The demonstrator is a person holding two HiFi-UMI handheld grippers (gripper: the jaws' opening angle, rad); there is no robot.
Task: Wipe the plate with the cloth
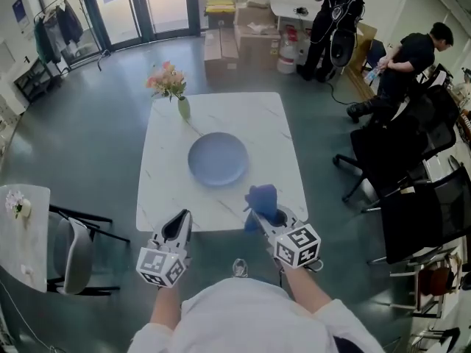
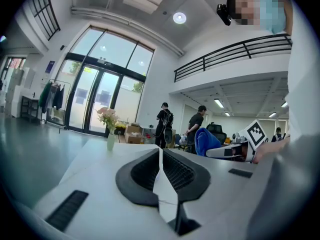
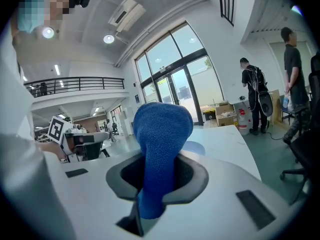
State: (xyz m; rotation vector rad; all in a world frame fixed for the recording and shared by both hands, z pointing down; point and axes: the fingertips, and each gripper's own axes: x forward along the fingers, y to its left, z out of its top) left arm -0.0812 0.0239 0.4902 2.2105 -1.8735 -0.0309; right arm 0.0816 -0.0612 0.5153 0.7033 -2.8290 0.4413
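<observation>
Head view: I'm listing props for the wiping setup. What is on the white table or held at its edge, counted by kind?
Blue plate: 1
Vase of flowers: 1
Blue cloth, clamped in the right gripper: 1
Total: 3

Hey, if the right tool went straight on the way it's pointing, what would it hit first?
Probably the plate: the right tool, shut on the cloth, aims at it over the table. Depth is unclear; the cloth might brush the tabletop first.
</observation>
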